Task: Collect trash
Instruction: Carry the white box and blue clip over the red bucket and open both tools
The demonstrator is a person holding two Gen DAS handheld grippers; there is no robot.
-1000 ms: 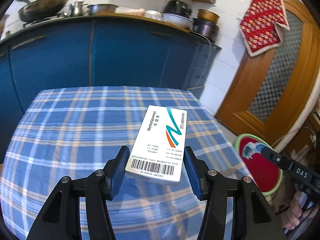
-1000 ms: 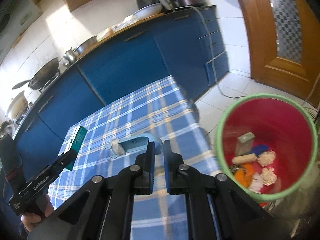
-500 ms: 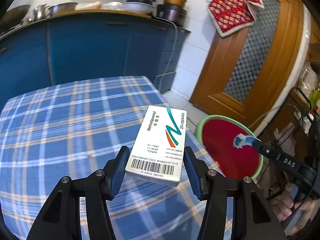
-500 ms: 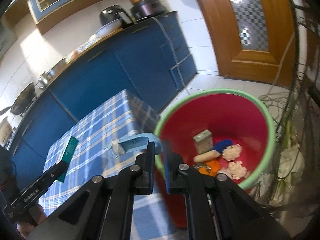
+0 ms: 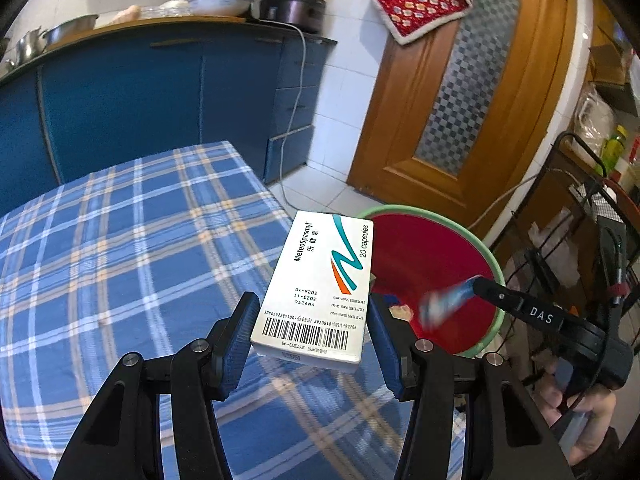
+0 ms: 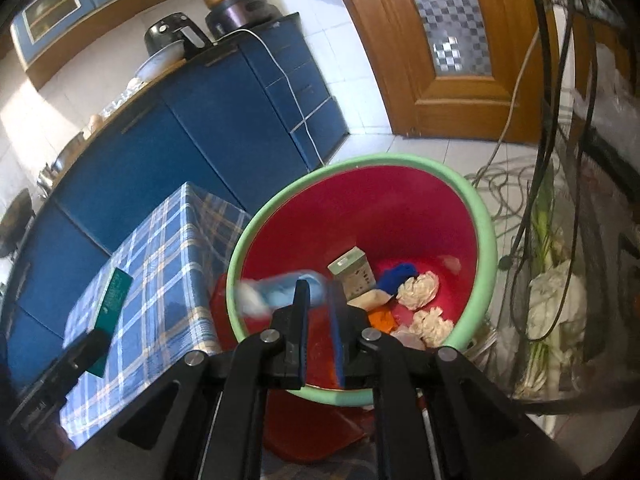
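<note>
Both hands have swung over toward the red bin (image 6: 420, 216) since the earlier pics — the table w/ the blue check cloth (image 5: 120, 260) now sits off to the side, and the bin fills the right wrist view.

Right gripper (image 6: 318, 300): its jaws have just been opening a bit. The blue wrapper (image 6: 276, 292) is a blurry streak at the tips; it pokes out to the left of them, over the near rim of the bin. Can't tell if the pads still pinch it. From the left wrist view the same wrapper (image 5: 448, 302) shows as a blur at the tip of that gripper, in front of the red inside of the bin.

Left gripper (image 5: 310, 320): about half open, blue pads pressed on both long sides of the white pill box (image 5: 324, 280). Box is off the cloth, barcode end near the cam, far end reaching over the table edge next to the bin's green rim (image 5: 420, 216).

Inside the bin — a small box (image 6: 352, 276), a blue scrap (image 6: 396, 274), crumpled paper balls (image 6: 420, 288), sth orange (image 6: 382, 318).

Farther out: blue cabinets (image 5: 140, 96), a wood door (image 5: 460, 100), cords on the floor (image 6: 504, 184).
</note>
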